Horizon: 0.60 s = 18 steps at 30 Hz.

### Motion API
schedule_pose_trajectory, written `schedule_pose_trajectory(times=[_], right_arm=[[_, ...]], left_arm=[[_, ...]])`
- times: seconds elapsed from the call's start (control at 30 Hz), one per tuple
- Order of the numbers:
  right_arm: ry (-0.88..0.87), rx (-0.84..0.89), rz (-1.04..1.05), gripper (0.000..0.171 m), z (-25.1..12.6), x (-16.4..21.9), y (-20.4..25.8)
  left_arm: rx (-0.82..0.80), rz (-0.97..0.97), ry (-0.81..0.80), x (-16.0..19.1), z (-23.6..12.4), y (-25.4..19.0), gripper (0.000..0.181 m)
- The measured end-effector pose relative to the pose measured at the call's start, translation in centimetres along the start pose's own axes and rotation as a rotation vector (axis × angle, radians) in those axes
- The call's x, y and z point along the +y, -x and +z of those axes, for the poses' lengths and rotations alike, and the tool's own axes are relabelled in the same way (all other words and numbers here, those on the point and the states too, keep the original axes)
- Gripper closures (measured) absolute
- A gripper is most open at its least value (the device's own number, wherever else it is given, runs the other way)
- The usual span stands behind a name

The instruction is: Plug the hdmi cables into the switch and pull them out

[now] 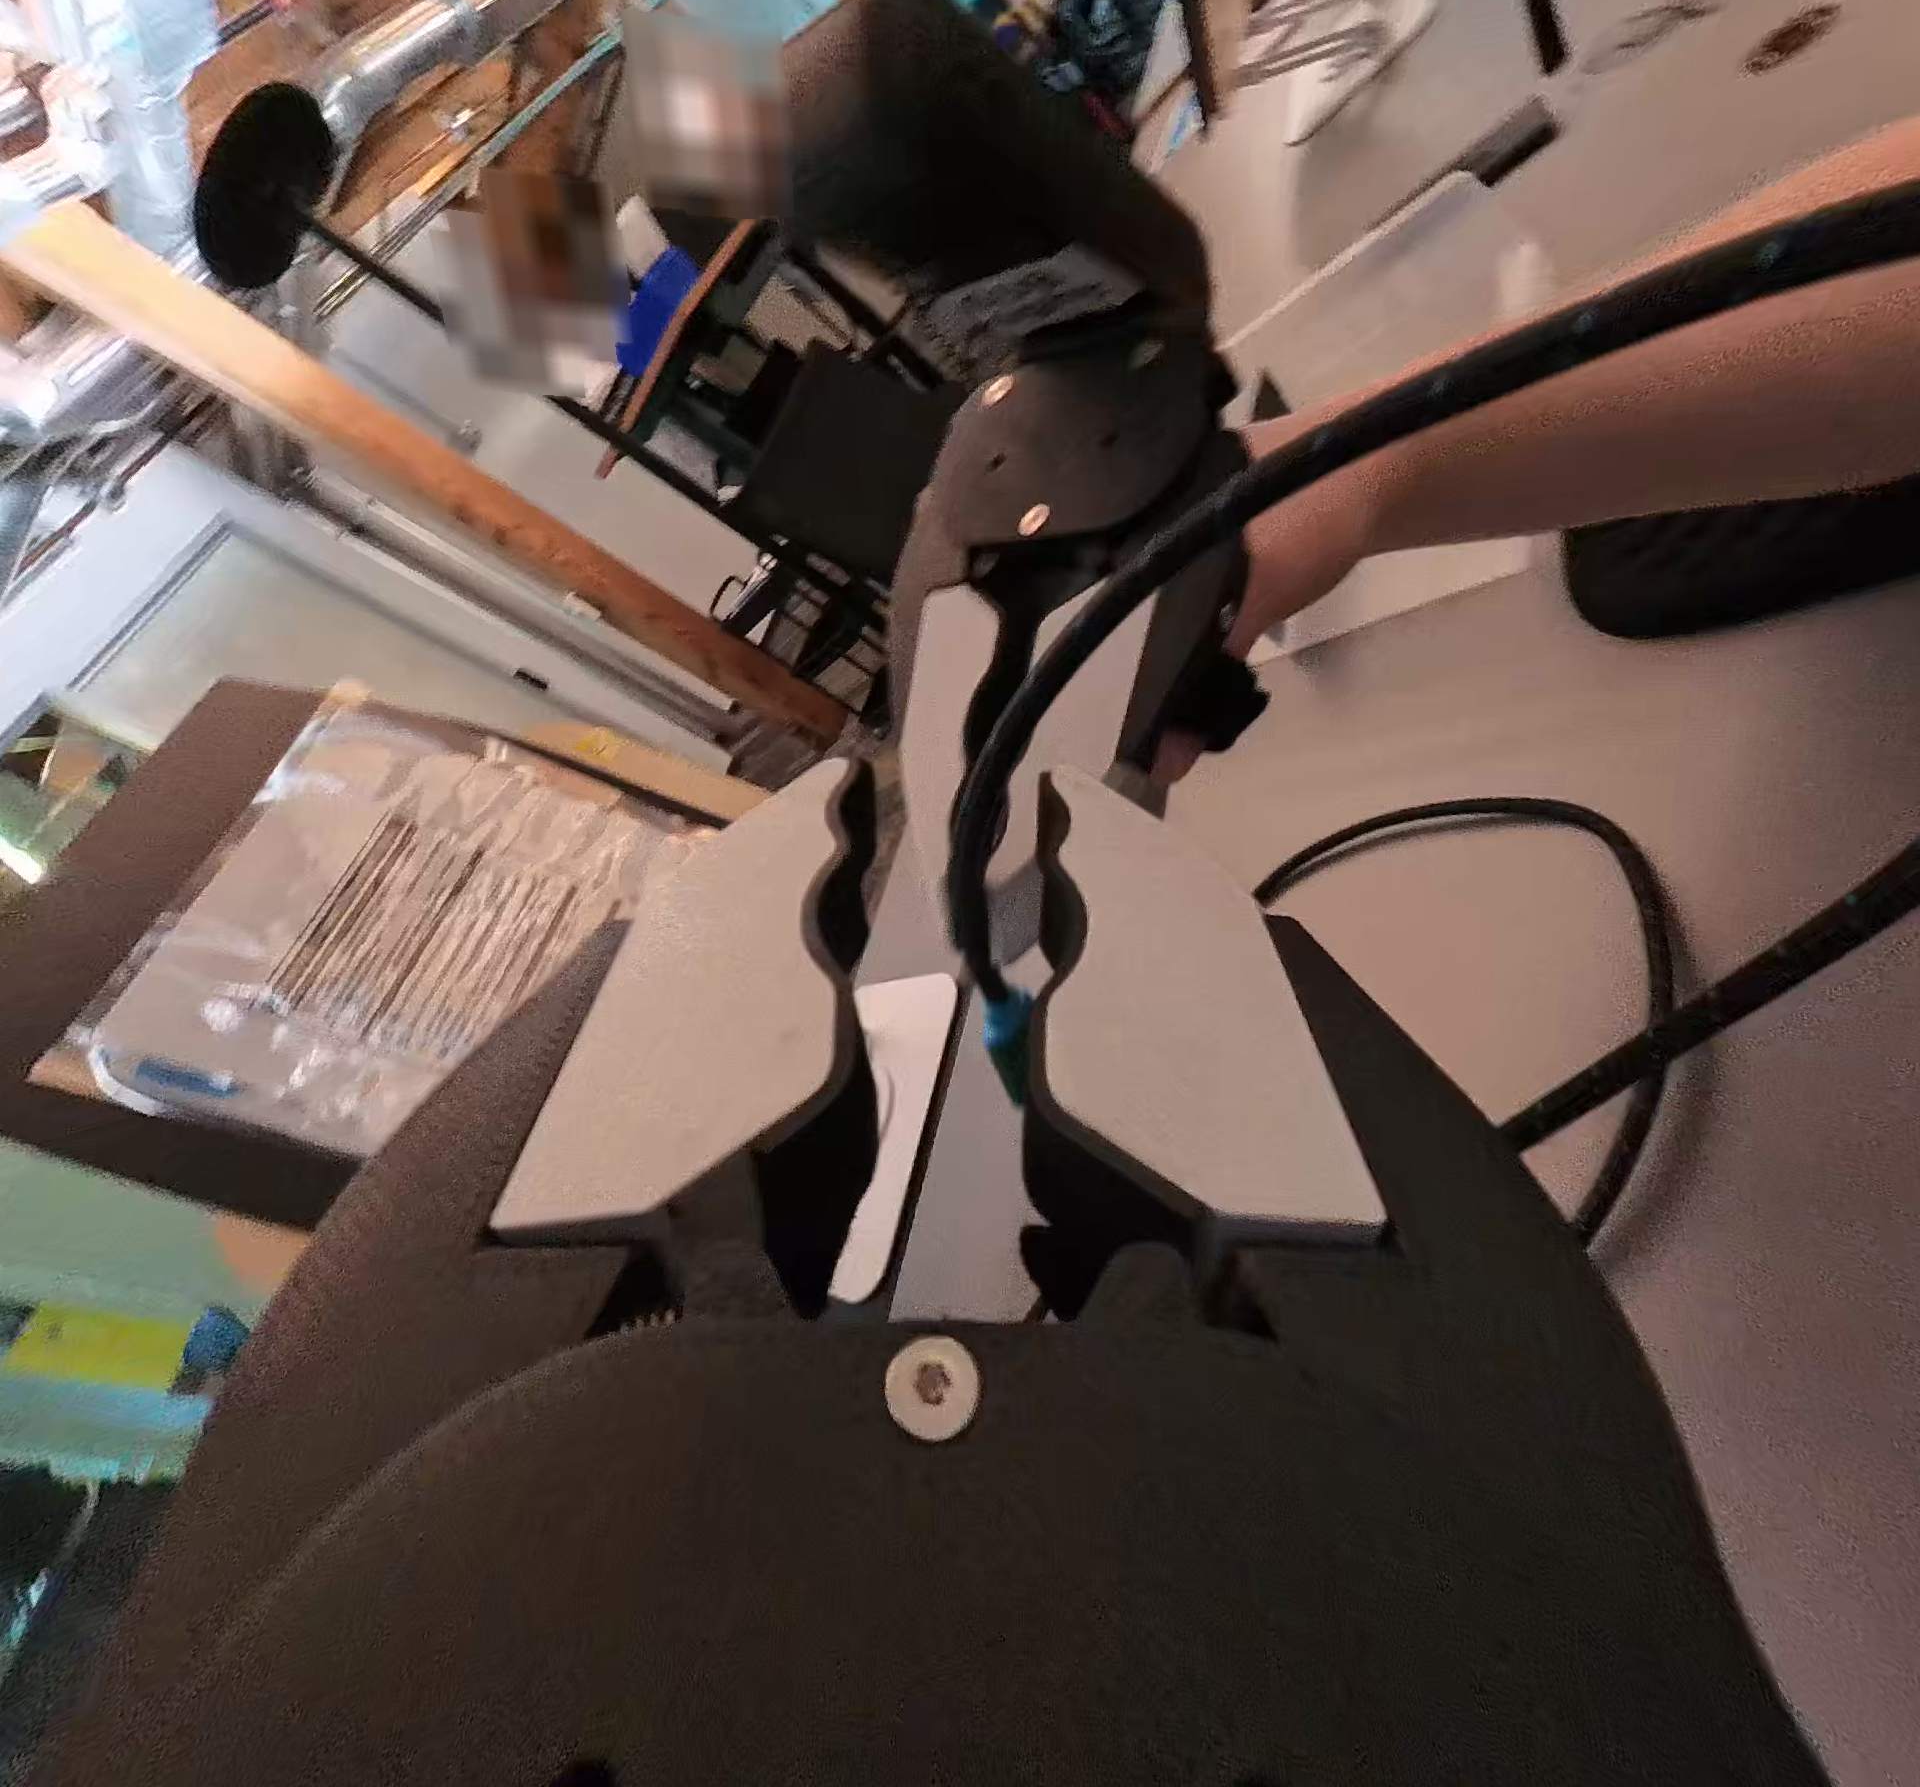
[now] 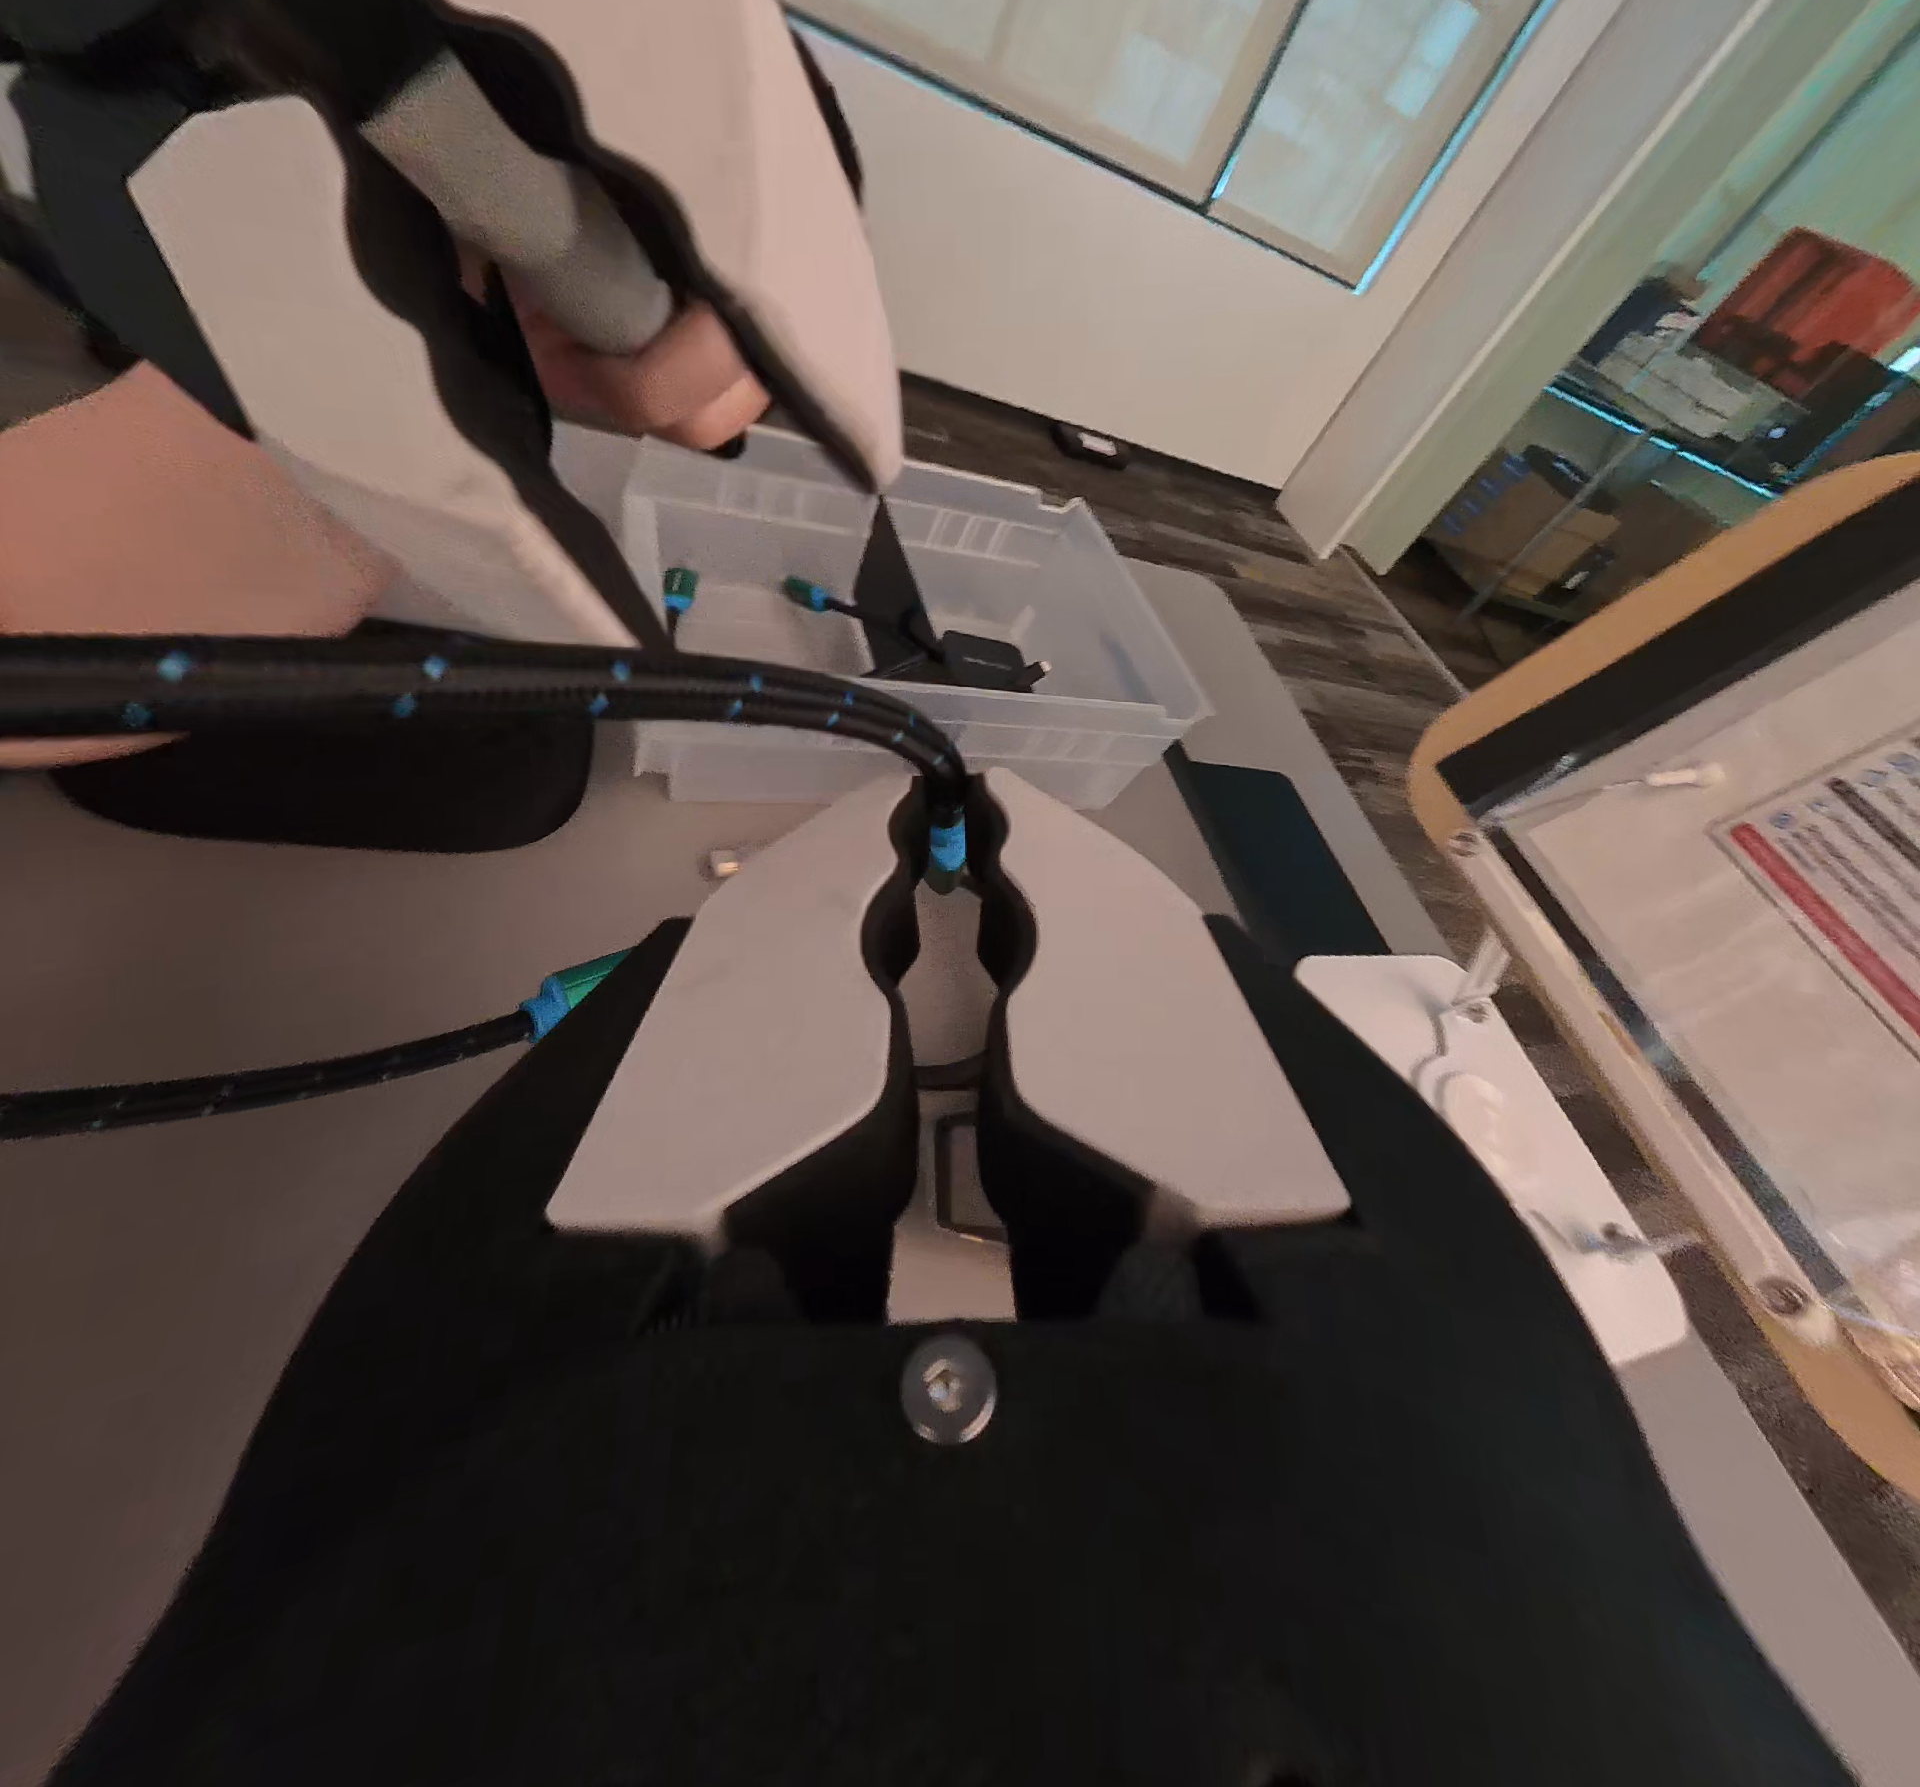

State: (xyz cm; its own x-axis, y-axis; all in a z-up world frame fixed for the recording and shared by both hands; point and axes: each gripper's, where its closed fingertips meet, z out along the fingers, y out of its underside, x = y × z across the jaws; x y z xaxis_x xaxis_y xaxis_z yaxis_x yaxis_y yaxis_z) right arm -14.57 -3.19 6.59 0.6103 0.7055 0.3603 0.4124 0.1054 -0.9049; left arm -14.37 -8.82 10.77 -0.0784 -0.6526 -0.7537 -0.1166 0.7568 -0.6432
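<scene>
My right gripper (image 2: 943, 818) is shut on the blue-and-green plug (image 2: 945, 849) of a black braided HDMI cable (image 2: 520, 688) and holds it above the grey table. My left gripper (image 1: 951, 802) is open; that same plug (image 1: 1003, 1041) hangs just beyond its gap, by the right finger. The left gripper also shows in the right wrist view (image 2: 758, 558), open, over the bin. The small black switch (image 2: 977, 659) lies in a clear bin (image 2: 1039, 729) with two short green-plugged leads. A second plug (image 2: 582, 994) lies on the table.
A black pad (image 2: 312, 792) lies left of the bin. A white plate (image 2: 1455, 1062) sits at the table's right edge beside a clear panel (image 2: 1714, 906). A plastic bag on a dark board (image 1: 364, 906) lies to the left. A person sits at a desk behind.
</scene>
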Motion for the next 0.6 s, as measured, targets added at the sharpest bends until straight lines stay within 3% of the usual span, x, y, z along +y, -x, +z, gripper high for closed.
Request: schedule_pose_trajectory(times=[0.07, 0.27, 0.5, 0.6], right_arm=[[-0.027, 0.044, 0.036, 0.165, -1.2, -0.7, -1.2], [-0.176, 0.161, 0.198, 0.165, -6.4, -3.3, -5.2], [-0.363, 0.221, 0.318, 0.165, -13.2, -5.1, -8.3], [-0.428, 0.194, 0.362, 0.164, -14.9, -5.7, -8.6]], left_arm=[[-0.043, -0.069, 0.0, 0.6, -0.7, 1.6, 0.145], [-0.09, -0.226, -0.028, 3.3, -2.9, 4.4, 0.152], [0.158, -0.392, -0.231, 2.1, -1.3, 1.6, 0.145], [0.206, -0.396, -0.242, 1.9, 0.2, 0.2, 0.14]])
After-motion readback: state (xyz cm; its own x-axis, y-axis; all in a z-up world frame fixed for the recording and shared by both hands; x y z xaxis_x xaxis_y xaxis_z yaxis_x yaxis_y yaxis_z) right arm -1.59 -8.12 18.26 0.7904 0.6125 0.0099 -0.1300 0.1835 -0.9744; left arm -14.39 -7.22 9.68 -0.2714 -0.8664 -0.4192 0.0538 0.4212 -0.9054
